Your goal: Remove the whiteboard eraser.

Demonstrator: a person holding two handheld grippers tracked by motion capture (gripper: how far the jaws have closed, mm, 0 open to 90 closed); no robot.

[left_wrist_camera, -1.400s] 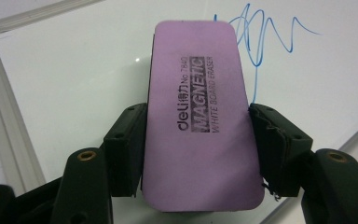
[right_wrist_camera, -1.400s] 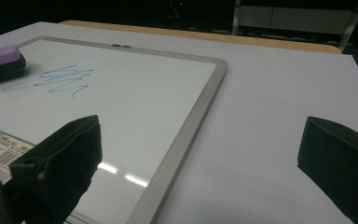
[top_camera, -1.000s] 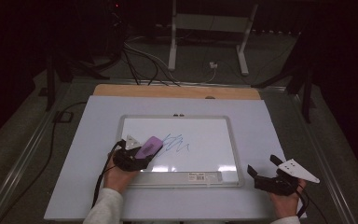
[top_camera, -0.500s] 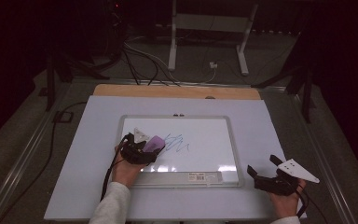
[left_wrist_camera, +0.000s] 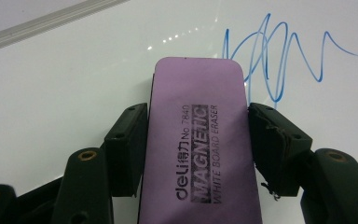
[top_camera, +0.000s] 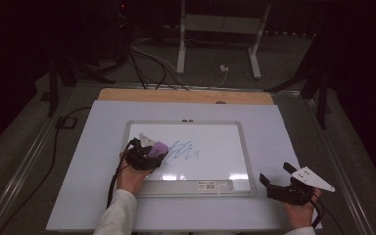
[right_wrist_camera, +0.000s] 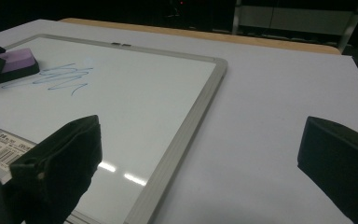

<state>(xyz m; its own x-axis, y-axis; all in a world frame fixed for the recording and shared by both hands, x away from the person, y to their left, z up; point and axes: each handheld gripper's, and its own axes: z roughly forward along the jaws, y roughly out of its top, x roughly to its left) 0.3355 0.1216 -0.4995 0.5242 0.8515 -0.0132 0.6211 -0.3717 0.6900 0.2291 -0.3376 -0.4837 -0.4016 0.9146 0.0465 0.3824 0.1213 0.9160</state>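
The left gripper (top_camera: 149, 155) sits over the left part of the whiteboard (top_camera: 215, 147), nearer its left edge than its middle, and its jaws are clamped on the long sides of a purple eraser (left_wrist_camera: 198, 135); in the left gripper view both pads press against the eraser's flanks, with its printed top facing up. The jaws have just been closing, with the eraser between them. The eraser (top_camera: 157, 148) lies flat on the white surface, its far end touching the left end of the blue scribble (top_camera: 185, 152), which runs toward the board's middle. In the left gripper view the scribble (left_wrist_camera: 279, 60) shows just beyond the eraser's top right corner, and the lowest loop reaches down beside the right pad. The right gripper (top_camera: 280, 185) rests off the board, near the front right corner of the white sheet (top_camera: 284, 127) that carries it, held in a hand (top_camera: 301, 210) at the front edge. Its jaws stand wide apart with nothing between them: in the right gripper view they frame bare sheet and the board's right frame (right_wrist_camera: 186, 135). From that view the eraser (right_wrist_camera: 9, 67) appears far off at the left, at the scribble's end. The board's label strip (top_camera: 215, 185) lies along its front edge.
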